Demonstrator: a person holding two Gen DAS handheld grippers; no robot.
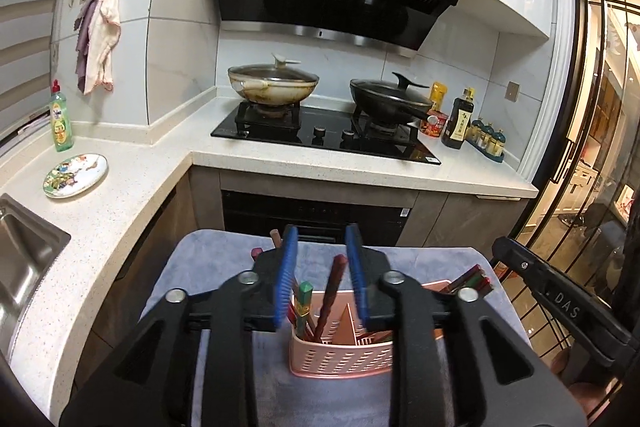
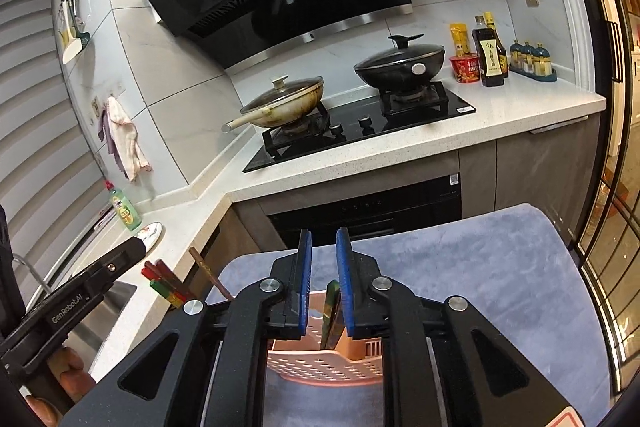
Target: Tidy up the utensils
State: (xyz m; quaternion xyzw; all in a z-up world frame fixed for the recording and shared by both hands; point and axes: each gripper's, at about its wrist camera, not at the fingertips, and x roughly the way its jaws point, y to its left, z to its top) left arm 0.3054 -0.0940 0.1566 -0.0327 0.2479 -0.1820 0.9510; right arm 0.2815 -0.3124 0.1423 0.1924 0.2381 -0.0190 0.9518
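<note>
A pink perforated utensil basket [image 1: 340,355] stands on a grey-blue towel [image 1: 208,267]. Several dark red and green chopsticks [image 1: 334,291] stand in it. My left gripper [image 1: 322,247] hovers just above the basket, jaws open, with one red chopstick rising between the blue pads untouched. In the right wrist view the same basket [image 2: 320,363] is below my right gripper [image 2: 323,251]. Its jaws are narrowly apart; a green chopstick [image 2: 331,315] stands in the gap beside the right pad. More chopsticks [image 2: 168,283] show at left near the other gripper's body.
A white counter [image 1: 120,195] runs along the left with a steel sink [image 1: 24,259], a decorated plate [image 1: 76,174] and a green soap bottle [image 1: 61,123]. A black hob [image 1: 324,139] carries two lidded woks. Sauce bottles [image 1: 458,121] stand at right. A glass door [image 1: 600,147] is at far right.
</note>
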